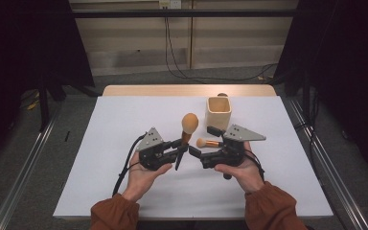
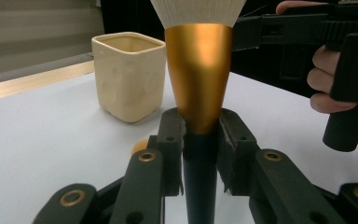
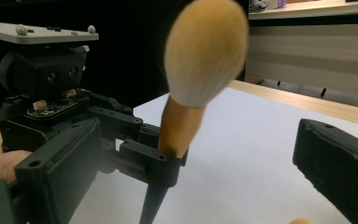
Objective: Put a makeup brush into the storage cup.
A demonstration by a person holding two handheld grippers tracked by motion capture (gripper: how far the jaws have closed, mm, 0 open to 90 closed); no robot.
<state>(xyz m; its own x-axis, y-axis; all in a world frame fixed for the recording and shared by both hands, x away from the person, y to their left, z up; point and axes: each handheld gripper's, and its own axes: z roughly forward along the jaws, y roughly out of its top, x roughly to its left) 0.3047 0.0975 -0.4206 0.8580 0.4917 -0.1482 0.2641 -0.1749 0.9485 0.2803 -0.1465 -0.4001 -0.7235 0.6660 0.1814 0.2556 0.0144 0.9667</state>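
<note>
A large makeup brush (image 1: pixel 189 125) with a tan bristle head, gold ferrule (image 2: pixel 199 79) and dark handle stands upright. My left gripper (image 1: pixel 183 143) is shut on it where ferrule meets handle. In the right gripper view the same brush (image 3: pixel 200 60) rises from the left gripper's jaws. My right gripper (image 1: pixel 204 142) faces it from the right, open, its fingers (image 3: pixel 340 172) far apart. A smaller gold brush (image 1: pixel 209 143) lies between and below those jaws, not pressed. Its tip (image 3: pixel 300 221) shows at the bottom edge of the right gripper view.
A cream square cup (image 1: pixel 218 111) stands on the white table top (image 1: pixel 124 182) behind the grippers, and in the left gripper view the cup (image 2: pixel 129 74) is left of the brush. A bare wooden strip (image 1: pixel 172 90) runs along the far edge.
</note>
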